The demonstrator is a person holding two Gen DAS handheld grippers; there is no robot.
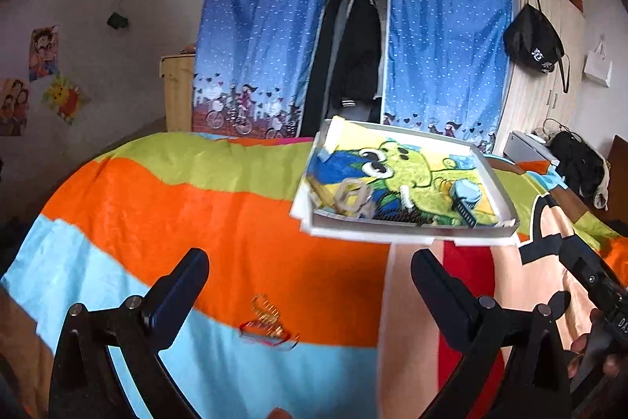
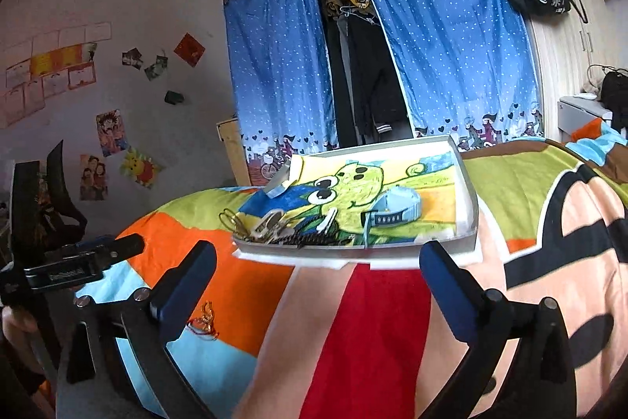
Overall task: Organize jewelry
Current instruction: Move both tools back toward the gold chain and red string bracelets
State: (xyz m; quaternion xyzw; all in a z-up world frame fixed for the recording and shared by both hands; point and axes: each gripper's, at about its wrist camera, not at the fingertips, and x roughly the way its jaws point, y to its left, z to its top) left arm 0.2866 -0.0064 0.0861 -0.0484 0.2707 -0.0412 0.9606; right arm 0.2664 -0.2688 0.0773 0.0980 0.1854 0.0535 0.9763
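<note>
Jewelry: a gold chain (image 1: 267,317) with red cord lies on the striped bedspread (image 1: 219,207) between the left gripper (image 1: 310,269)'s wide, empty jaws. Right gripper (image 2: 318,262) gapes empty too, facing the white tray (image 2: 469,218) of trinkets beyond. No writing is legible.

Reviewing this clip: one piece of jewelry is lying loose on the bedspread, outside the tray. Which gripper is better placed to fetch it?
Probably the left gripper. Its open, empty jaws frame the gold and red jewelry on the bedspread, just ahead of its fingers. For the right gripper, also open and empty, that piece lies off beyond its left finger, with the white tray ahead instead.
</note>
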